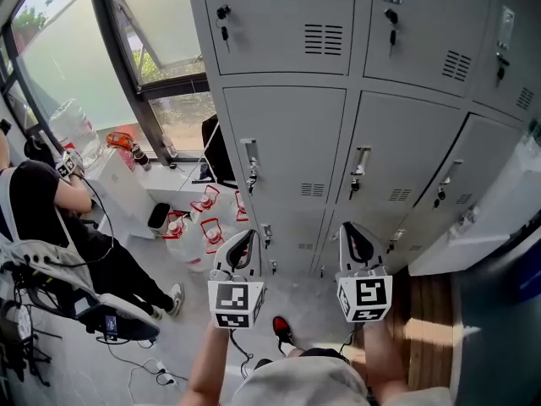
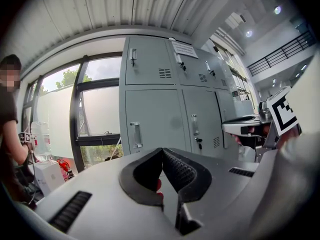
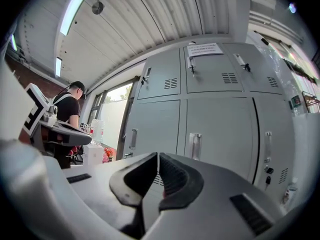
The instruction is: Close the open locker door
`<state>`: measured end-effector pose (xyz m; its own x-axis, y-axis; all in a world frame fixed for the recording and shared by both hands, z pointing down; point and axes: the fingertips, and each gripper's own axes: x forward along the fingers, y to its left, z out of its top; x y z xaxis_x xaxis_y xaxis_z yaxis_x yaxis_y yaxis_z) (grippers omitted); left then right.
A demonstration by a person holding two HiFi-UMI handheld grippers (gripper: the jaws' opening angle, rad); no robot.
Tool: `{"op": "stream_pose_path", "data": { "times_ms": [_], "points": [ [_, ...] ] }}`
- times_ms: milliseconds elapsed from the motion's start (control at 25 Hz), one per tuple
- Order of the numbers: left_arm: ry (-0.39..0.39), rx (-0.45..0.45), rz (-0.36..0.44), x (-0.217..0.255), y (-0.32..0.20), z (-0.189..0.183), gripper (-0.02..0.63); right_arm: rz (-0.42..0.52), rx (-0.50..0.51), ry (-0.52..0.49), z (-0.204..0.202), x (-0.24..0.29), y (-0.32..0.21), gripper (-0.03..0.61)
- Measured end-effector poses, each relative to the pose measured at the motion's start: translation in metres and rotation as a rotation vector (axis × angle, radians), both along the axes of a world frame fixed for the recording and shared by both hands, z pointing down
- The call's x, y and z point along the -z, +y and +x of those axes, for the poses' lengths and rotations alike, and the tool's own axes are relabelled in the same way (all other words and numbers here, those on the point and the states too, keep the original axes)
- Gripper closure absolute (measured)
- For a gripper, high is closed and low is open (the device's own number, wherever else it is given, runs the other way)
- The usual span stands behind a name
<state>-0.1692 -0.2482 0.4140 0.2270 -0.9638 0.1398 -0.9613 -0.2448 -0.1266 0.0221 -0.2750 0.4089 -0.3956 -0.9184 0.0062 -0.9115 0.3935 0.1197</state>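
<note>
A bank of grey lockers fills the head view, and the doors in front of me are flush. At the far right a pale door panel angles out from the row, apparently the open door. My left gripper and right gripper hang side by side before the bottom row, away from that panel. Both have their jaws together with nothing between them. Past the shut tips of the left gripper, the left gripper view shows closed doors. The same shows beyond the right gripper, with closed doors ahead.
A person sits at the left by a large window. Water jugs and a white box stand on the floor near the lockers' left end. Cables trail on the floor. A wooden floor strip lies at the right.
</note>
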Motion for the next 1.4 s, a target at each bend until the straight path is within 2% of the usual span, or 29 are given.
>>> {"op": "stream_pose_path", "data": {
  "times_ms": [240,480,880,1400],
  "points": [
    [0.012,-0.019,-0.025,-0.012,0.036,0.028,0.592,-0.034,-0.034,-0.003,0.035,-0.016,0.044,0.552],
    [0.007,-0.050,-0.021,-0.010,0.051,0.053,0.592,-0.038,-0.060,-0.015,0.057,-0.020,0.064,0.556],
    [-0.001,-0.072,0.003,0.002,0.047,0.064,0.592,-0.012,-0.072,-0.030,0.063,-0.010,0.065,0.557],
    [-0.006,-0.072,-0.004,0.002,0.043,0.069,0.592,-0.013,-0.063,-0.021,0.064,-0.010,0.061,0.557]
  ]
}}
